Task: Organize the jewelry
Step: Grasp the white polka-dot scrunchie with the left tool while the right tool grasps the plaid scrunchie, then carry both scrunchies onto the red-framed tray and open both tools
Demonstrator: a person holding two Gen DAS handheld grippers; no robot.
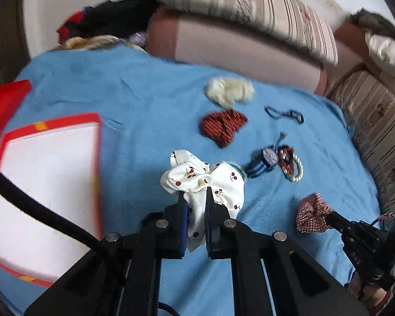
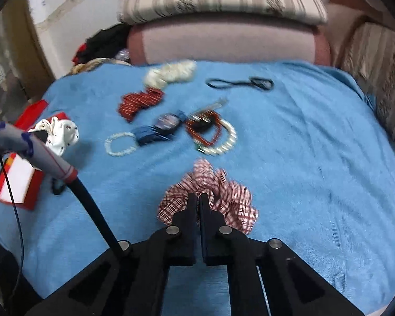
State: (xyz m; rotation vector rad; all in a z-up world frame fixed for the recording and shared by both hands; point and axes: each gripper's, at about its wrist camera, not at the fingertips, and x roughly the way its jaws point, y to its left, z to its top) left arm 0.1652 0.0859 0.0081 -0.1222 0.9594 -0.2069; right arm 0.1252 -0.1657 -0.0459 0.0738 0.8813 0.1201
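Observation:
My left gripper [image 1: 195, 191] is shut on a white cherry-print scrunchie [image 1: 202, 176], held above the blue cloth; it also shows in the right wrist view [image 2: 62, 134]. My right gripper [image 2: 198, 197] is shut on a red-and-white checked scrunchie [image 2: 210, 192], which also shows in the left wrist view [image 1: 312, 212]. On the cloth lie a cream scrunchie [image 2: 171, 75], a dark red striped scrunchie [image 2: 139, 102], a blue watch [image 2: 163, 129], a pearl bracelet [image 2: 119, 144], a second pearl bracelet [image 2: 223, 142] with a red bead bracelet [image 2: 202, 129], and a black hair tie [image 2: 239, 83].
A red box with a white lining [image 1: 44, 189] lies open at the left of the blue cloth [image 1: 134, 100]; it also shows in the right wrist view [image 2: 18, 181]. Its red lid [image 1: 5, 105] lies behind it. Striped sofa cushions [image 2: 218, 2] border the back and right. Dark clothes [image 1: 105, 18] are piled at the back left.

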